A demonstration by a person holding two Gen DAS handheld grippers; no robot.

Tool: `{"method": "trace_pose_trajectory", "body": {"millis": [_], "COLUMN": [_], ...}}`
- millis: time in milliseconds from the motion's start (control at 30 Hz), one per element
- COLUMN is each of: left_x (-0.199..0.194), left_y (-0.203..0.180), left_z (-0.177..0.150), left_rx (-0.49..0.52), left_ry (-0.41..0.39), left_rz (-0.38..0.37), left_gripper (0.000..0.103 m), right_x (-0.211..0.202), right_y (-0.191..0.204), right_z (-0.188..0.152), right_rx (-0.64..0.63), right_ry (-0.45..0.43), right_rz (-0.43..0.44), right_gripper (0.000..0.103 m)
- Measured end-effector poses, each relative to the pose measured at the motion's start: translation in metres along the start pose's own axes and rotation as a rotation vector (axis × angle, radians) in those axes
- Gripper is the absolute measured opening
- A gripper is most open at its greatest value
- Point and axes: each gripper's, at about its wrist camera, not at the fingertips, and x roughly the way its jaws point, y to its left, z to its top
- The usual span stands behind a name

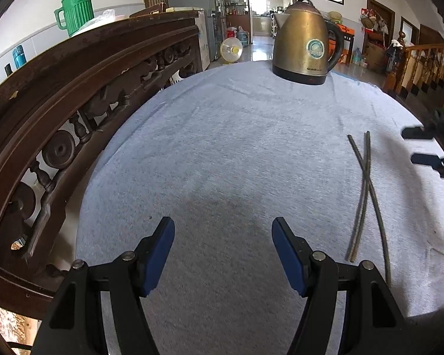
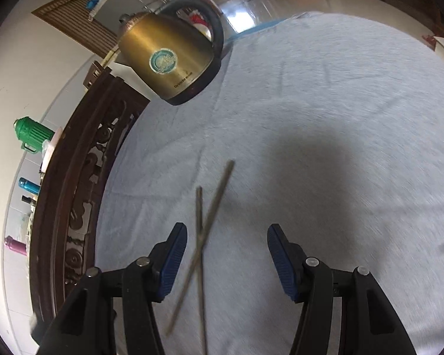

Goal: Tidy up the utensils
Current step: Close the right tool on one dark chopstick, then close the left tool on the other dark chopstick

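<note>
Two thin grey chopsticks [image 1: 367, 195] lie crossed on the pale blue cloth [image 1: 222, 148], to the right of my left gripper [image 1: 223, 233], which is open and empty above the cloth. My right gripper [image 1: 411, 145] shows at the right edge of the left wrist view, open, just right of the chopsticks' far ends. In the right wrist view the chopsticks [image 2: 201, 236] lie crossed below my open right gripper [image 2: 227, 238], nearer its left finger. Nothing is held.
A brass electric kettle [image 1: 306, 44] stands at the far end of the cloth, also in the right wrist view [image 2: 174, 56]. A dark carved wooden rail [image 1: 74, 103] runs along the left side. A green jug [image 1: 75, 9] stands beyond it.
</note>
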Motion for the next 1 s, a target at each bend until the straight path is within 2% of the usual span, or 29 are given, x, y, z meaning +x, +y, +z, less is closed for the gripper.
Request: {"method": "trace_pose_trajectory", "body": {"millis": [67,200,300,367,433,500,667,833,1000], "left_x": [0.004,0.015,0.019,0.021,0.023,0.026,0.039,0.060,0.079], "left_y": [0.002,0.003,0.000,-0.003,-0.007,-0.011,-0.022,-0.046,-0.084], "left_z": [0.003,0.014,0.022,0.026,0.031,0.036,0.052,0.073,0.091], "left_rx": [-0.005,0.000,0.015,0.025,0.033,0.042,0.062,0.084,0.075], "left_ry": [0.010,0.025,0.021,0.018,0.018,0.024,0.055,0.130,0.196], "left_rz": [0.000,-0.001,0.000,-0.002,-0.007,-0.016,-0.059,-0.143,-0.240], "left_gripper": [0.069,0.069,0.069,0.069,0.069,0.069,0.069,0.069,0.069], "right_x": [0.014,0.045,0.066,0.074,0.081,0.086,0.084,0.055,0.035], "right_y": [0.004,0.011,0.016,0.021,0.031,0.037,0.046,0.034,0.018], "right_z": [0.013,0.032,0.038,0.042,0.045,0.045,0.042,0.038,0.032], "right_rx": [0.014,0.031,0.031,0.018,-0.027,-0.058,-0.155,-0.202,-0.228], "right_ry": [0.018,0.069,0.105,0.091,0.091,0.097,0.079,-0.008,-0.009], "right_rz": [-0.007,-0.056,-0.105,-0.135,-0.187,-0.210,-0.231,-0.199,-0.227], "right_gripper": [0.059,0.041,0.037,0.035,0.025,0.011,0.009,0.009,0.009]}}
